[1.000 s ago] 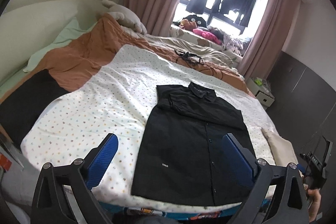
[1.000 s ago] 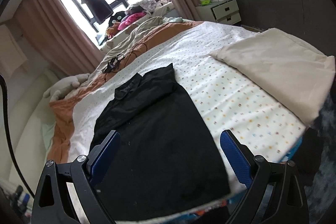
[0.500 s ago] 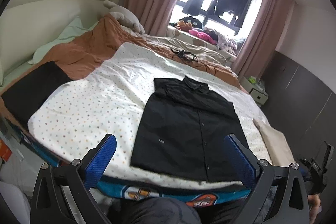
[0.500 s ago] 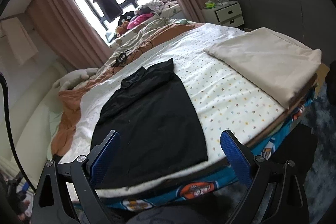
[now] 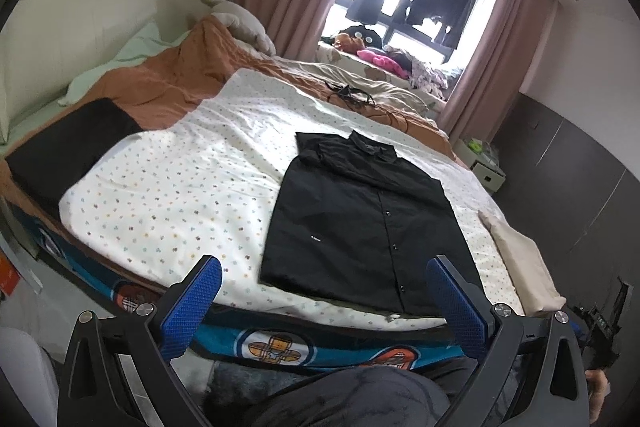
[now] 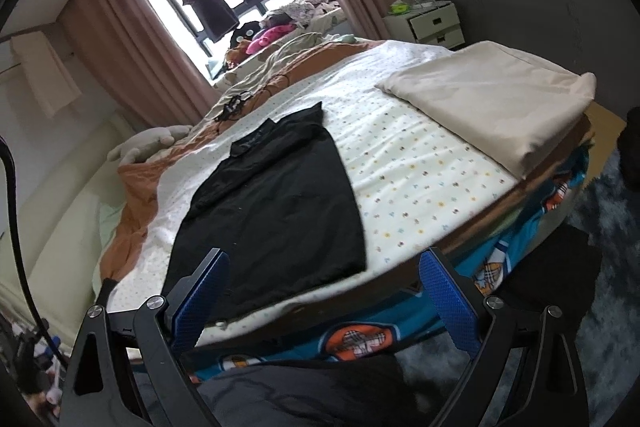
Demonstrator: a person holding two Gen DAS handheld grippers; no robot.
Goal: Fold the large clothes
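A black button-up shirt (image 5: pixel 366 223) lies flat on the dotted white sheet (image 5: pixel 168 195) of the bed, collar away from me, sleeves folded in so it forms a long rectangle. It also shows in the right wrist view (image 6: pixel 272 215). My left gripper (image 5: pixel 324 303) is open and empty, held back from the bed's near edge, below the shirt's hem. My right gripper (image 6: pixel 324 299) is open and empty, also off the bed's edge by the hem.
A folded cream cloth (image 6: pixel 492 95) lies on the bed's right corner (image 5: pixel 520 263). A black folded item (image 5: pixel 68 155) lies at the left on an orange blanket (image 5: pixel 160 83). Cables (image 5: pixel 352 95) lie beyond the shirt. A white nightstand (image 6: pixel 432 23) stands by the dark wall.
Both grippers have pulled back from over the shirt to beyond the bed's near edge. The shirt lies unmoved.
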